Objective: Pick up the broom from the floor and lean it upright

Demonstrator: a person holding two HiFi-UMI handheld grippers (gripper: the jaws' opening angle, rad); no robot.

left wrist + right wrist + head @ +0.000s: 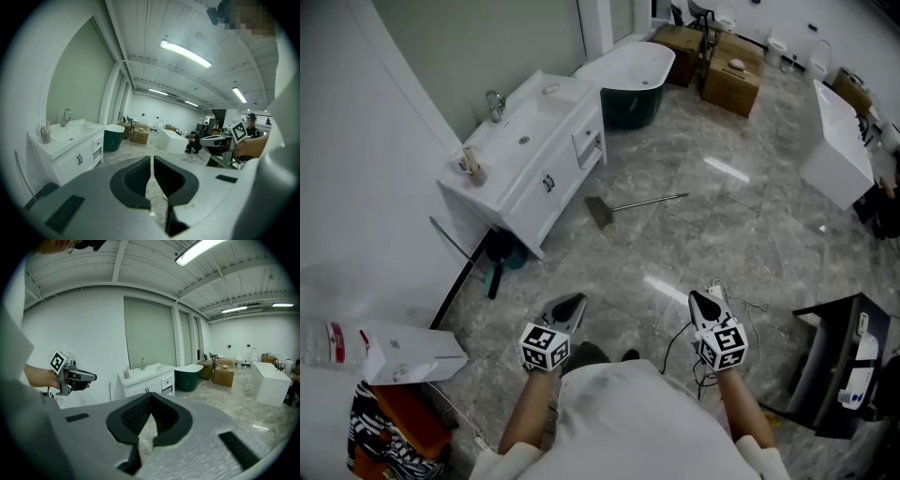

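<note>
We see the broom [630,203], a thin pale handle with a small flat brownish head, lying on the floor well ahead of our left gripper [577,302] and right gripper [697,298], both closed and empty.

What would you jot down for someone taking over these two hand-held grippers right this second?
Left gripper: fingers shut, nothing between them.
Right gripper: fingers shut, nothing between them.
Broom: lying flat on the floor ahead of both grippers, brush end nearest the white vanity, untouched.
Done: nothing yet.
Left to do: get to the broom, grasp it, lift it and lean it upright.
</note>
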